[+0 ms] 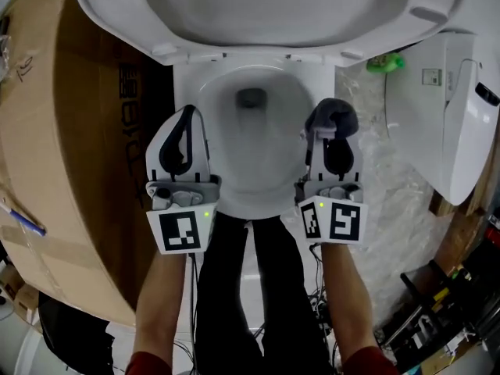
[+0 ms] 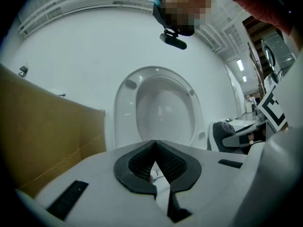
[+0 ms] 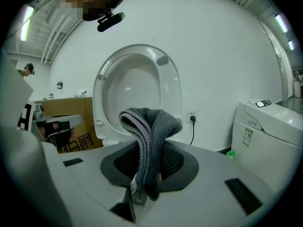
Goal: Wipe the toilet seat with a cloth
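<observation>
A white toilet bowl stands below me with its seat and lid raised upright. The raised seat shows as a white ring in the left gripper view, and the seat again in the right gripper view. My left gripper hovers over the bowl's left rim, shut with nothing between its jaws. My right gripper hovers over the right rim, shut on a folded grey cloth. The cloth bulges up out of the jaws.
A large cardboard box stands tight against the toilet's left side. A second white toilet unit sits to the right, with a green object beside it. Cables and tools lie on the floor at lower right. A wall socket is behind.
</observation>
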Available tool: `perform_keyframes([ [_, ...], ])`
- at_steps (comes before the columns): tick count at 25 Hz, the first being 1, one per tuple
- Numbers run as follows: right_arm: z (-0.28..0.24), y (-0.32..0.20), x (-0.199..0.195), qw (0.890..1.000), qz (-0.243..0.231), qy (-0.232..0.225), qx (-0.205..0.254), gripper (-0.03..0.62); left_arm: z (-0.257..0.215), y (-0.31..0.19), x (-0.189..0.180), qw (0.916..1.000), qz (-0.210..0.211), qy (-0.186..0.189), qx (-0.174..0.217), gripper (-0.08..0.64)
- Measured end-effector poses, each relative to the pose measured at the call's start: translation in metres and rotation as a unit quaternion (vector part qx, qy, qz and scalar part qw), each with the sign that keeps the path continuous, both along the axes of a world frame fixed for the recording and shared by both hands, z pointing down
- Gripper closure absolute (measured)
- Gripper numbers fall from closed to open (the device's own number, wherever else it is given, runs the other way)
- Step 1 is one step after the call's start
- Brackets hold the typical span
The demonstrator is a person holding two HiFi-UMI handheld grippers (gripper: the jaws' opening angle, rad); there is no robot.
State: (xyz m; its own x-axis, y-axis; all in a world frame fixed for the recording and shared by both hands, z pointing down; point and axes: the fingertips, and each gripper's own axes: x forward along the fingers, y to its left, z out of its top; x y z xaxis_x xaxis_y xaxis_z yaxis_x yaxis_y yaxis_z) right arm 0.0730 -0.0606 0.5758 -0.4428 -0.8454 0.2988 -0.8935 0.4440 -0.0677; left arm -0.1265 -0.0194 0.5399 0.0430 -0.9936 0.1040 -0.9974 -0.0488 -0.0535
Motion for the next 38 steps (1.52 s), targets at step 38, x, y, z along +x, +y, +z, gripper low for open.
perform_keyframes([
  [38,0.072,-0.079,-0.085,0.996,-0.011,0.056,-0.075,0.514,0.01,0.008,-0.047,0.9986,-0.039,0.024,-0.027,0.549],
])
